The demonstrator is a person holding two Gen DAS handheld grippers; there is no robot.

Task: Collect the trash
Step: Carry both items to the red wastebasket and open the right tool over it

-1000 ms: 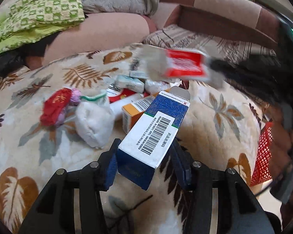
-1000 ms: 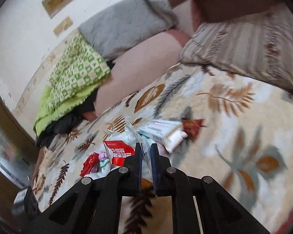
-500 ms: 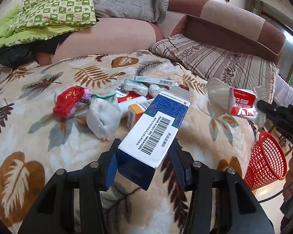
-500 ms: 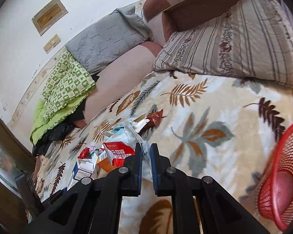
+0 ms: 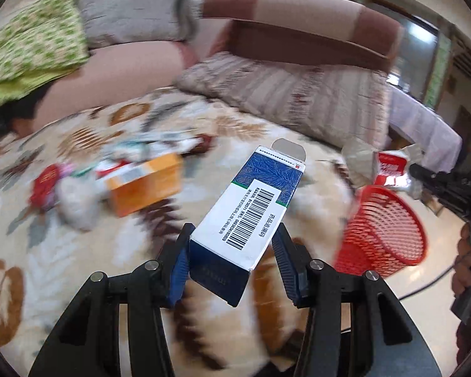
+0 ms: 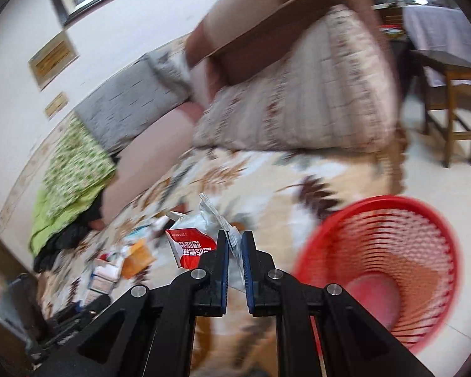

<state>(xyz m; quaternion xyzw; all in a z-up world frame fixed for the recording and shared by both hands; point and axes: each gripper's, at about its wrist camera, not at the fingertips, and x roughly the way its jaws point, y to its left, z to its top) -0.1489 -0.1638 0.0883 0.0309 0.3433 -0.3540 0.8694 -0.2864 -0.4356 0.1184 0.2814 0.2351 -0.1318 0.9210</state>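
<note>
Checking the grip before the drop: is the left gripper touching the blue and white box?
Touching: the left wrist view shows left gripper pads pressed against blue and white box.

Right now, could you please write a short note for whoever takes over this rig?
Left gripper: shut on the blue box, above the blanket.
Right gripper: shut on the wrapper, near the red basket, not yet over it.
Done: both items lifted.
Left: drop both into the basket, then collect the orange box and the blurred pile around it.
</note>
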